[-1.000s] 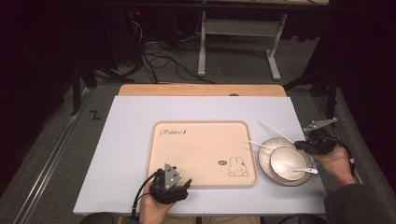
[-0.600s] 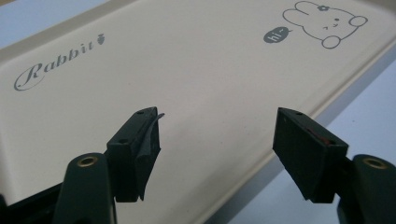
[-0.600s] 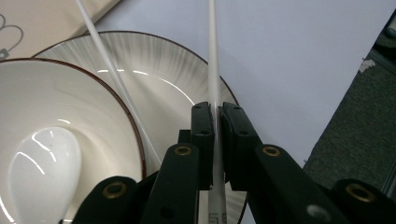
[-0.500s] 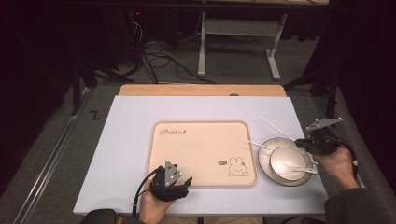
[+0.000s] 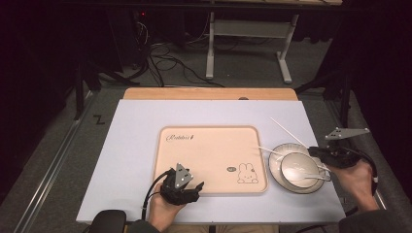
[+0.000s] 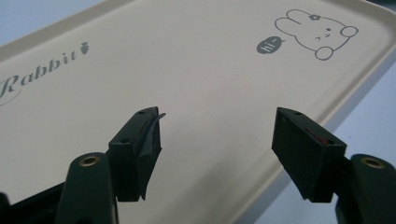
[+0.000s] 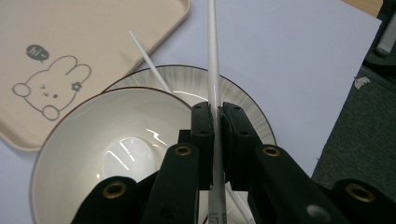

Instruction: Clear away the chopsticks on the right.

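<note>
My right gripper (image 5: 317, 152) (image 7: 215, 112) is shut on a thin white chopstick (image 7: 213, 56), which sticks out past the jaws over the lilac table mat (image 5: 131, 145). Just below it, a white bowl (image 7: 116, 149) (image 5: 297, 166) stands on a striped plate (image 7: 243, 98). A second chopstick (image 7: 148, 59) lies slanted from the plate onto the edge of the beige rabbit tray (image 5: 209, 155). My left gripper (image 5: 188, 187) (image 6: 217, 130) hangs open above the tray's near edge (image 6: 280, 140), with nothing between its jaws.
The mat covers a wooden table whose far strip (image 5: 209, 93) is bare. Dark carpet (image 7: 359, 140) starts just past the table's right edge. A white desk frame (image 5: 248, 29) and cables stand on the floor beyond.
My right gripper has risen a little and shifted right, carrying the chopstick with it. The left gripper has stayed put.
</note>
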{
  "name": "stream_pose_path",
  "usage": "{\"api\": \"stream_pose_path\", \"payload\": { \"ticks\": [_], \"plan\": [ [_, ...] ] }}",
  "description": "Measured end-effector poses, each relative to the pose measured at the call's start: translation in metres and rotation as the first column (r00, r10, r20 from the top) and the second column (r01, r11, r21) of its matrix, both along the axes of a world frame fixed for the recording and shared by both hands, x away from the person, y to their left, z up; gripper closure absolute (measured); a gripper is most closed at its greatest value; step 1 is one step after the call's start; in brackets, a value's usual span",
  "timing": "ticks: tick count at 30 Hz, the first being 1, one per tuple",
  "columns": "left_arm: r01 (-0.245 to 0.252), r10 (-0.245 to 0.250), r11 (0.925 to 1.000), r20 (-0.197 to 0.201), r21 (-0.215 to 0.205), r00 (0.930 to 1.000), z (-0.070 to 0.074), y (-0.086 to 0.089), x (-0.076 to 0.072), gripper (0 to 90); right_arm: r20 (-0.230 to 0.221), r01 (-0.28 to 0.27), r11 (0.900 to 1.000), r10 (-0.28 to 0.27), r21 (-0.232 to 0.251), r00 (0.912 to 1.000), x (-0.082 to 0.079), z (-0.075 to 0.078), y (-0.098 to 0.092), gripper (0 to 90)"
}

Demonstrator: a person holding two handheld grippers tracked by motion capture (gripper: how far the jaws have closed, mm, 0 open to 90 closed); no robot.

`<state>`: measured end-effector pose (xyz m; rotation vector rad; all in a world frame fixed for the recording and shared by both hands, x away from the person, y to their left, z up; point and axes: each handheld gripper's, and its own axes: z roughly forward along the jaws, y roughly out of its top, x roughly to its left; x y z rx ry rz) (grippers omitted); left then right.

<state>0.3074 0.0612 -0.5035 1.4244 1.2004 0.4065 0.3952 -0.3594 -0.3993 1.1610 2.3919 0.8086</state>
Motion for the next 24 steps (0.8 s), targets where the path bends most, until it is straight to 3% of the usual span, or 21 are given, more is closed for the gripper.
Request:
{"api": "stream_pose_path", "payload": {
  "ticks": [24],
  "plan": [
    [0.093,-0.093,0.9956,-0.009,0.007,0.9956,0.0,-0.017,0.012,33.3,0.021,0.012,0.998,-0.014,0.059,0.9997,-0.059,0.01,0.029,85.6]
  ]
}}
